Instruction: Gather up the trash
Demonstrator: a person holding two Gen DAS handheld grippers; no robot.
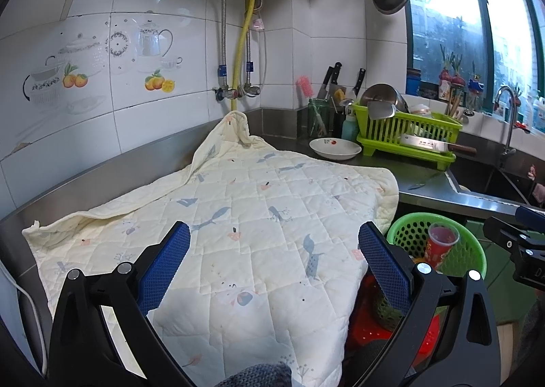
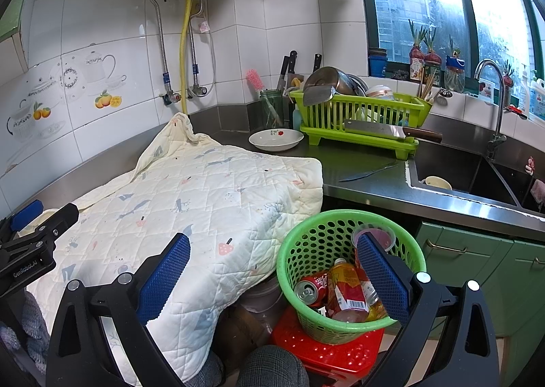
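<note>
Although the quilt (image 1: 238, 233) across the middle of both views looks bare of litter, the trash sits in the green basket (image 2: 289, 250) at lower right of the right wrist view: a red can (image 2: 311, 288), a bottle (image 2: 347, 288) with a red and yellow label, and a clear cup (image 2: 374, 237) against the far wall. In the left wrist view the same basket (image 1: 470, 250) shows at right, with the cup (image 1: 441, 244) upright inside. The basket rests on a red stool (image 2: 327, 349), just beside the quilt's hanging edge.

The left gripper (image 1: 274, 261) hovers over the quilt with its jaws spread wide and nothing between them. The right gripper (image 2: 272, 278) is likewise wide and empty, one finger over the quilt and the other over the basket's mouth.

By my judgement the can is light and thin-walled, so it would dent under a hard squeeze; its round body is best taken across the middle. The bottle looks soft plastic and slick on the label, so the neck or waist is the safer hold. The cup is flimsy and would crush, so pinch the rim lightly. The basket is stiff but springy, best held at the rim.
</note>
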